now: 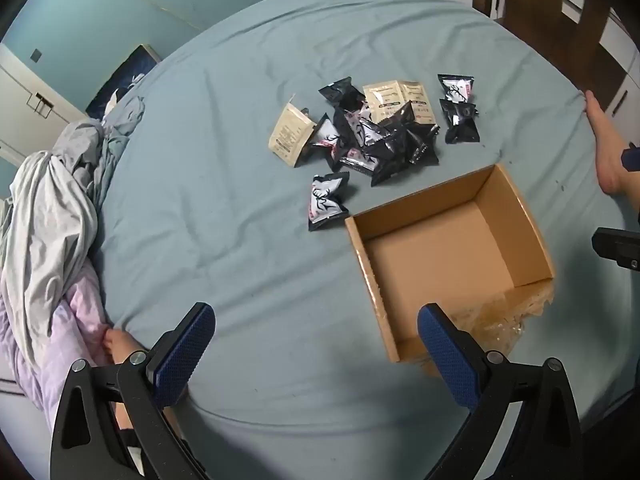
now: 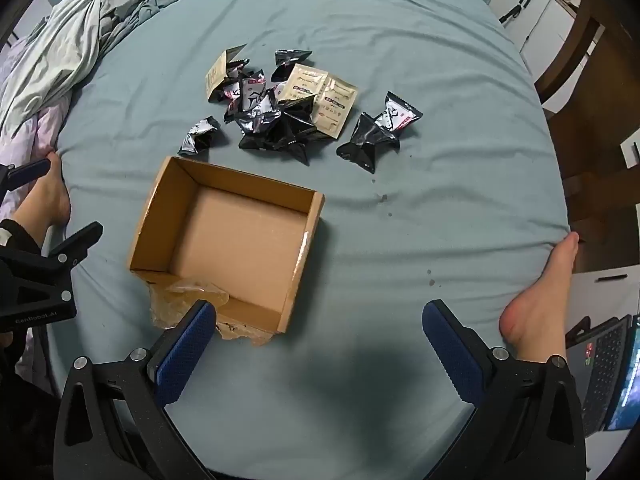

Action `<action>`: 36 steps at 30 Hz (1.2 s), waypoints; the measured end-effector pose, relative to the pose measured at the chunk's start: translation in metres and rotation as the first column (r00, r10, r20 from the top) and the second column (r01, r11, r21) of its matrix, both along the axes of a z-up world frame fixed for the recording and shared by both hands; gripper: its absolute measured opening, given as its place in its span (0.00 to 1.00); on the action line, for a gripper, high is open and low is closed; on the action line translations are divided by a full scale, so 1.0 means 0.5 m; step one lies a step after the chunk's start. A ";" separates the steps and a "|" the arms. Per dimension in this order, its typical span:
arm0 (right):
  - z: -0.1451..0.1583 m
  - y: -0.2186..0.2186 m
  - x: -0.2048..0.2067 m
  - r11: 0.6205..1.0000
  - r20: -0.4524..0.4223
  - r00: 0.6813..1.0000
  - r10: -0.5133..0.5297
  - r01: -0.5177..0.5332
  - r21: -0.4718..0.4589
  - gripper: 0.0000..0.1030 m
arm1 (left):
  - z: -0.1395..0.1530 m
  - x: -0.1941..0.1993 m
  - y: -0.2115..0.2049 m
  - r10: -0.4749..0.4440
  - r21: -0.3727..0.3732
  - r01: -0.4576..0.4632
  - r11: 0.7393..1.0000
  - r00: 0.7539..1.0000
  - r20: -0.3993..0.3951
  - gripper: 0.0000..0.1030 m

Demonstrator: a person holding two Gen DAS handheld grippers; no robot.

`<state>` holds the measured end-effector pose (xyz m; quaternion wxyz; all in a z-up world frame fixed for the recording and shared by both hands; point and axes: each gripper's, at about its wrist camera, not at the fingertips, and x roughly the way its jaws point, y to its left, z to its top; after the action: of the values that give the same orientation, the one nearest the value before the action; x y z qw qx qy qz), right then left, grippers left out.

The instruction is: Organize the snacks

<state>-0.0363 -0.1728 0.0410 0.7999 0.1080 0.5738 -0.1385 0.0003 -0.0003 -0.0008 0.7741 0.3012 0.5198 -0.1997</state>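
Observation:
A heap of black snack packets [image 1: 376,140] [image 2: 276,116] with a few beige sachets [image 1: 290,136] [image 2: 316,92] lies on a blue-grey bed sheet [image 1: 240,220] [image 2: 400,220]. Just in front of the heap stands an empty open cardboard box [image 1: 532,236] [image 2: 148,216]. One black-and-white packet [image 1: 326,200] [image 2: 200,134] lies apart by the box's far corner. A pair of packets [image 1: 458,110] [image 2: 380,128] lies to the right of the heap. My left gripper [image 1: 316,348] hovers open above the sheet, left of the box's near corner. My right gripper [image 2: 320,344] hovers open over the sheet, right of the box. Nothing is between either pair of fingers.
Crumpled grey and lilac bedding [image 1: 52,220] [image 2: 76,36] is piled at the left. A person's bare feet [image 1: 604,148] [image 2: 540,300] rest on the sheet at both sides. Torn tape and film [image 2: 188,300] hang at the box's near side. A laptop [image 2: 600,368] sits low right.

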 end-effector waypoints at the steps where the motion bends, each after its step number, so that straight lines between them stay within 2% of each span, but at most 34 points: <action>1: 0.000 0.000 0.000 1.000 -0.001 1.000 0.002 -0.002 0.004 1.00 | -0.001 0.000 -0.001 0.003 -0.001 -0.003 1.000 1.000 -0.004 1.00; 4: -0.001 -0.001 0.000 1.000 -0.005 1.000 0.002 -0.002 0.013 1.00 | -0.001 -0.004 -0.006 0.007 -0.004 -0.007 1.000 1.000 -0.007 1.00; 5: -0.001 -0.002 0.000 1.000 -0.005 1.000 0.002 -0.002 0.017 1.00 | 0.004 0.002 0.009 -0.008 -0.033 0.008 0.999 1.000 -0.016 1.00; 18: -0.008 0.002 0.004 1.000 -0.019 1.000 0.015 -0.015 0.002 1.00 | -0.004 0.003 0.000 -0.011 -0.010 0.011 1.000 0.999 -0.038 1.00; 36: -0.015 -0.001 0.016 1.000 -0.032 0.999 0.015 -0.015 0.010 1.00 | -0.005 0.006 -0.002 -0.020 -0.029 0.019 0.999 0.999 -0.047 1.00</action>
<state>-0.0281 -0.1733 0.0337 0.7912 0.1055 0.5879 -0.1313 0.0031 -0.0014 -0.0034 0.7638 0.2902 0.5323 -0.2217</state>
